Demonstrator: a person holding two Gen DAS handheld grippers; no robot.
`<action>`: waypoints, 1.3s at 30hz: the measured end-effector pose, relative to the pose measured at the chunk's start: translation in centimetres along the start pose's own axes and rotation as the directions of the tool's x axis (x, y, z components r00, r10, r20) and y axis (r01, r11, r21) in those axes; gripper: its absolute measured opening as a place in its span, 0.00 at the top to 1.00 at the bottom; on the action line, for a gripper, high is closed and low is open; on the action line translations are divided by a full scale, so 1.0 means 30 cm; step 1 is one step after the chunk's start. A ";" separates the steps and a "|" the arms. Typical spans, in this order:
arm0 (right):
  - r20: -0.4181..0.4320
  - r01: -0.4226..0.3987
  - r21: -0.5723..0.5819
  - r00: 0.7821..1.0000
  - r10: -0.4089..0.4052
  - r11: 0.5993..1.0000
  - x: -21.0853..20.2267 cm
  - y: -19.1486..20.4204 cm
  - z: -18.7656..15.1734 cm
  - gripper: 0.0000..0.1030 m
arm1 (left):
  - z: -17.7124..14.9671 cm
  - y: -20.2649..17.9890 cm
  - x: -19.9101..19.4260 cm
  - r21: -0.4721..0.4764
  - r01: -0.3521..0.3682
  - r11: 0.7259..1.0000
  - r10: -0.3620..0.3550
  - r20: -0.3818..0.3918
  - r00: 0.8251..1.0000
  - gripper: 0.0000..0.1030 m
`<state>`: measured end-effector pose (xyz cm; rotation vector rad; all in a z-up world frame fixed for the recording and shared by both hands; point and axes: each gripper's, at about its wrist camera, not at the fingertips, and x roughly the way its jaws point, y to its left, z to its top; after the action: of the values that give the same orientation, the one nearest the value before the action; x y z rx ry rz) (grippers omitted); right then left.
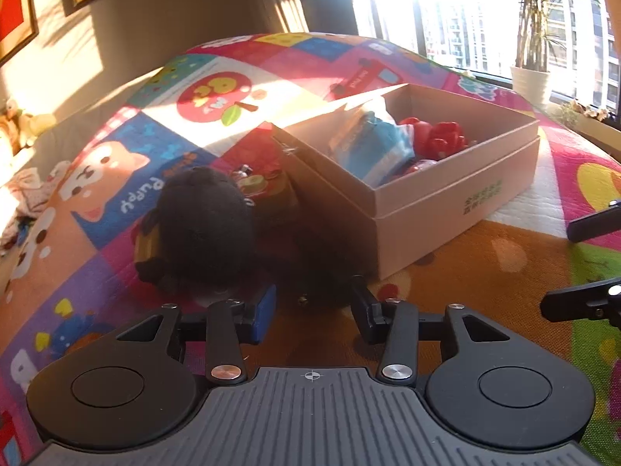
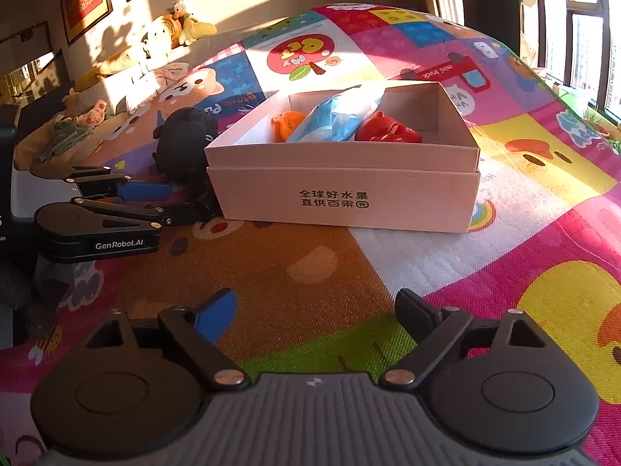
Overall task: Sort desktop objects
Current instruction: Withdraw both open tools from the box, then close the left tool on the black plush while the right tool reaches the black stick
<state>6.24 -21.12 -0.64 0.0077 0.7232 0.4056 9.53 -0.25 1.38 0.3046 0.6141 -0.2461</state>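
A black plush toy (image 1: pixel 205 225) (image 2: pixel 186 136) lies on the mat against the left corner of a pale cardboard box (image 1: pixel 427 202) (image 2: pixel 349 198). Inside the box are a blue-white packet (image 1: pixel 372 147) (image 2: pixel 337 116), a red toy (image 1: pixel 442 136) (image 2: pixel 388 130) and an orange toy (image 2: pixel 287 122). My left gripper (image 1: pixel 310 306) (image 2: pixel 194 200) is low at the plush's near end, jaws narrowed around its dark lower part, which lies in shadow. My right gripper (image 2: pixel 314 310) (image 1: pixel 574 264) hovers open over the mat in front of the box, with nothing between its fingers.
A colourful cartoon play mat (image 2: pixel 543 155) covers the surface. Small trinkets (image 1: pixel 256 186) sit between plush and box. Stuffed animals (image 2: pixel 174 31) and crumpled cloth line the far left edge. A potted plant (image 1: pixel 531 81) stands by the bright window at the back right.
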 end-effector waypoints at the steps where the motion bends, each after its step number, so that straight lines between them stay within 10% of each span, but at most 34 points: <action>1: 0.000 0.000 0.000 1.000 0.000 1.000 0.000 0.000 0.000 0.12 | 0.002 -0.013 0.006 0.008 0.012 1.000 -0.012 0.000 1.000 0.53; 14: -0.005 -0.009 -0.004 1.000 0.009 1.000 0.007 0.007 -0.001 0.08 | 0.017 -0.014 0.054 -0.018 -0.047 0.999 0.047 -0.003 0.999 0.47; 23: 0.006 -0.008 0.039 1.000 0.008 0.999 0.000 -0.022 0.004 0.08 | 0.007 -0.024 0.016 0.029 -0.049 0.998 0.048 0.014 0.999 0.75; 32: 0.060 0.045 0.091 0.997 -0.051 0.995 -0.045 -0.083 0.031 0.08 | -0.059 -0.109 -0.157 0.053 0.106 0.993 -0.107 0.009 0.994 0.74; 39: 0.088 0.072 0.092 0.993 -0.081 0.993 -0.077 -0.092 0.044 0.08 | -0.001 -0.212 -0.106 0.005 0.287 0.958 -0.287 0.036 0.957 0.67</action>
<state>6.53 -24.34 1.45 0.0820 0.6483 0.2976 4.99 -5.70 1.95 0.2093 0.6215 -0.5304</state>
